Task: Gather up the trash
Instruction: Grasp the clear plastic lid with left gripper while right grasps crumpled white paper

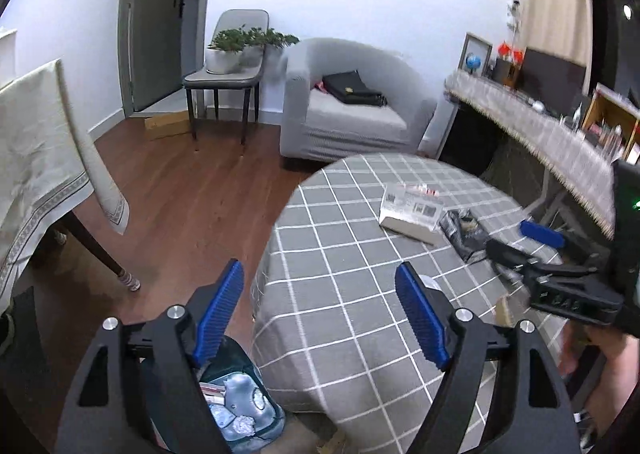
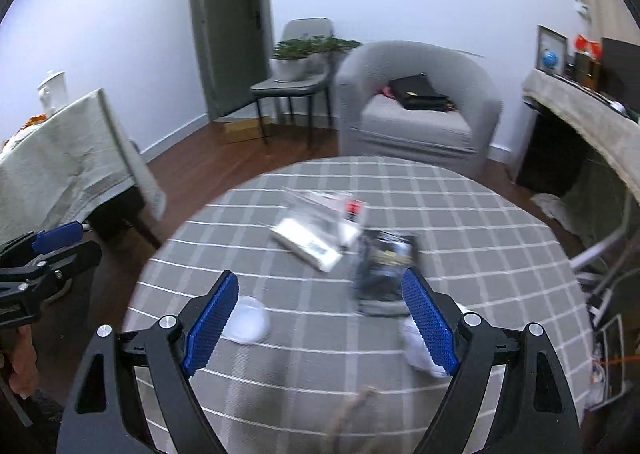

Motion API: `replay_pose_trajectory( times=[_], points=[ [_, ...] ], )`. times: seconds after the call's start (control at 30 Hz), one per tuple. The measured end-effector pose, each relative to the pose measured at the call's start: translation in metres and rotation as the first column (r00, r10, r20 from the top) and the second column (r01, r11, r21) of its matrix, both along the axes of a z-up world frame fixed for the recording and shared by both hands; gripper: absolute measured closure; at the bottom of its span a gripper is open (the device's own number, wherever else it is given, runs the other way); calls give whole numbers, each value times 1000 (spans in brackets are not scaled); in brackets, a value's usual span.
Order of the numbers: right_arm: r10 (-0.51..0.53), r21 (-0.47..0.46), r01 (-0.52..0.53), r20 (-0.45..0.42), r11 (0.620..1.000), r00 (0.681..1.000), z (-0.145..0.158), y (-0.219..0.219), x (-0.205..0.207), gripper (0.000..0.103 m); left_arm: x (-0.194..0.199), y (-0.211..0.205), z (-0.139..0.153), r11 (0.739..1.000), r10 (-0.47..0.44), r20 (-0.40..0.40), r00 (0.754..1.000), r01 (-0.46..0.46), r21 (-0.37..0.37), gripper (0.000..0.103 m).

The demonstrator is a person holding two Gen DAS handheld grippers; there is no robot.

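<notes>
Right gripper: nearest your lens, jaws spread wide and holding nothing, hanging over the near half of the round table.
Brown scrap: lies at the table's near edge, right under you; too blurred to say what it is, possibly a twig or a twist of paper.
Clear lid: just beside your left finger, flat on the cloth, near the near-left edge.
White crumpled piece: partly behind your right finger, towards the near-right edge.
Dark packet: around the table's middle, touching or just beside the white box, which lies farther in with a clear wrapper over its far end.
Left gripper: released as well, empty, held off the table's left edge above the trash bin, which stands on the floor against the cloth and already has rubbish in it.
Step in hand: picking the next piece off the table, by the look of it.
How to do it well: take the nearest piece first; come down straight, pads either side of it, and press into the cloth before closing so flat things do not slide away.
Risk: the lid is thin and may skate; pinch its rim, not its face.
</notes>
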State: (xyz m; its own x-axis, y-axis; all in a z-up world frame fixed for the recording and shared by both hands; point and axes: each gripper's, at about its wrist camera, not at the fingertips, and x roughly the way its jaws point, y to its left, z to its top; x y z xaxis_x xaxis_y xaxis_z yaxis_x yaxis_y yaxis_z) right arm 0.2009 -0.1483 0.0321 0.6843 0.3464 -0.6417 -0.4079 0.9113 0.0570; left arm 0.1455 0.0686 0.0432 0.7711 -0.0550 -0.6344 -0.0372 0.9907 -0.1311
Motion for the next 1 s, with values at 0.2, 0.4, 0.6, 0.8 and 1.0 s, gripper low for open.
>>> replay_pose_trajectory(
  times=[0.2,0.4,0.6,0.8,1.0],
  points=[
    [-54,-5,54,-16,999,998,-11,-35,3,18,23,-45,-22,995,-101,-66,993,102,16,23],
    [-74,-9,74,-50,997,996,-26,-58,10,18,41,-85,-50,979,-154,-133,979,170,111,23],
    [-72,2,72,-95,997,993,-40,-73,13,18,54,-95,-73,975,-176,-175,969,196,101,23],
    [-76,50,83,-124,995,989,-41,-78,18,18,59,-101,-75,977,-185,-166,969,199,74,34],
    [-86,36,91,-137,995,987,-45,-73,27,18,59,-101,-74,980,-157,-152,976,173,99,60]
  ],
)
